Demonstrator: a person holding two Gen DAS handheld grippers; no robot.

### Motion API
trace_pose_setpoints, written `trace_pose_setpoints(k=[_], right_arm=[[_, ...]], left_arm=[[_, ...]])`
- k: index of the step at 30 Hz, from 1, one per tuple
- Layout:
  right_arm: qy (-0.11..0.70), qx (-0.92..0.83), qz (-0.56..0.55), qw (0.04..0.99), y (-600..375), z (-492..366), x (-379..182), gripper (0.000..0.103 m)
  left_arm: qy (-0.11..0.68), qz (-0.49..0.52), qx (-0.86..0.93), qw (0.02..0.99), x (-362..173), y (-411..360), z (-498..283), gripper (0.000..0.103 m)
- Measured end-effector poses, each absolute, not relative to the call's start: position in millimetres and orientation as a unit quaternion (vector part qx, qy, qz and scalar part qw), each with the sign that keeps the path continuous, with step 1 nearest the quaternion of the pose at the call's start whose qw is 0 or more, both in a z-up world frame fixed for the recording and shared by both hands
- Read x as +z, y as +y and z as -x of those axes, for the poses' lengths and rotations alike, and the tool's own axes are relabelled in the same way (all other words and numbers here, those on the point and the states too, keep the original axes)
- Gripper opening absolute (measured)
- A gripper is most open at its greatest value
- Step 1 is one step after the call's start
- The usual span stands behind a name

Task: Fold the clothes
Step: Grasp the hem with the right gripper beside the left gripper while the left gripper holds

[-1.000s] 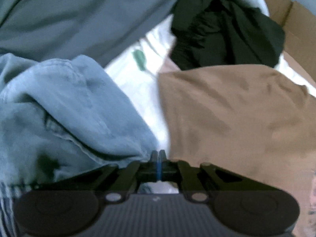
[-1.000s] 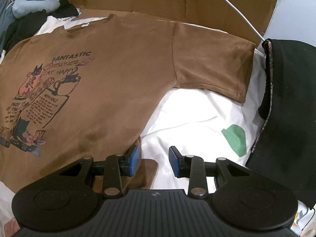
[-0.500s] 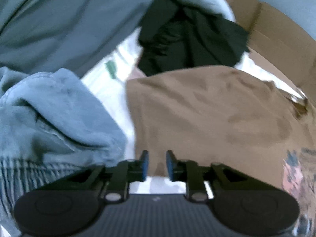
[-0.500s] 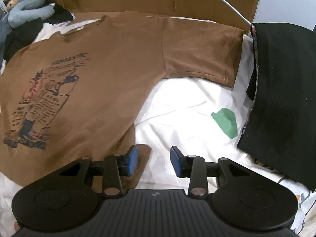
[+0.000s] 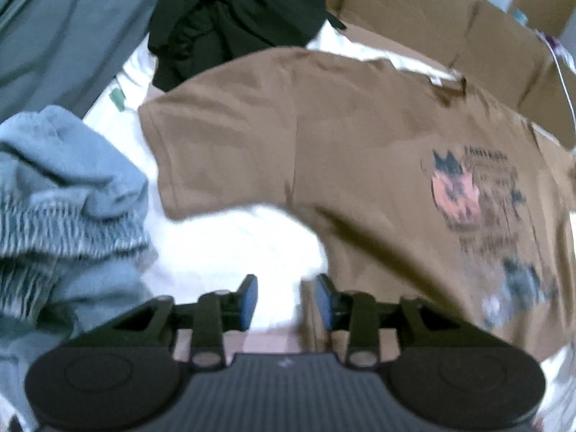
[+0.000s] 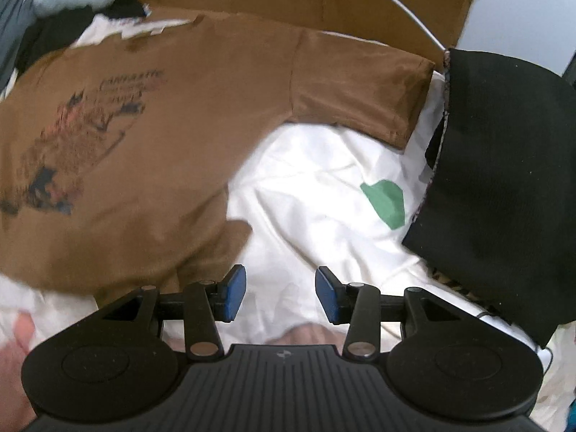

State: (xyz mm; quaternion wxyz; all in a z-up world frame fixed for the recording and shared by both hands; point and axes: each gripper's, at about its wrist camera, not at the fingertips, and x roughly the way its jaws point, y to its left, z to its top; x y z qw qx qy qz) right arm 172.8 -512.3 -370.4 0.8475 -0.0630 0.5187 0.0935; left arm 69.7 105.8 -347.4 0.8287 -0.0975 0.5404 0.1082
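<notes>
Here, brown T-shirt [image 6: 151, 136] spread ahead-left of parted right claw [image 6: 280, 293]

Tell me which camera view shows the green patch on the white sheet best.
The right wrist view. There the green patch lies large and sharp on the white sheet, between the brown T-shirt and the black garment. The left wrist view shows only a small, blurred sliver of it at the far left.

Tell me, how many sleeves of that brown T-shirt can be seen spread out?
2. One sleeve lies flat beside the light blue garment; the other sleeve lies flat beside the black cloth. Both rest on the white sheet.
</notes>
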Motion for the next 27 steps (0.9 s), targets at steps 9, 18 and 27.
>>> trace_pose_setpoints(k=[9,18,27], right_arm=[[0.509,0.187,0.111,0.833,-487,-145,-380,0.068],[0.475,0.211,0.183,0.834,-463,-141,-380,0.072],[0.459,0.223,0.206,0.835,-449,-157,-387,0.072]], left_arm=[[0.584,0.068,0.085,0.804,-366,75,-24,0.052],[0.605,0.003,0.053,0.794,-391,43,-2,0.060],[0.561,-0.053,0.022,0.826,-391,36,-26,0.062]])
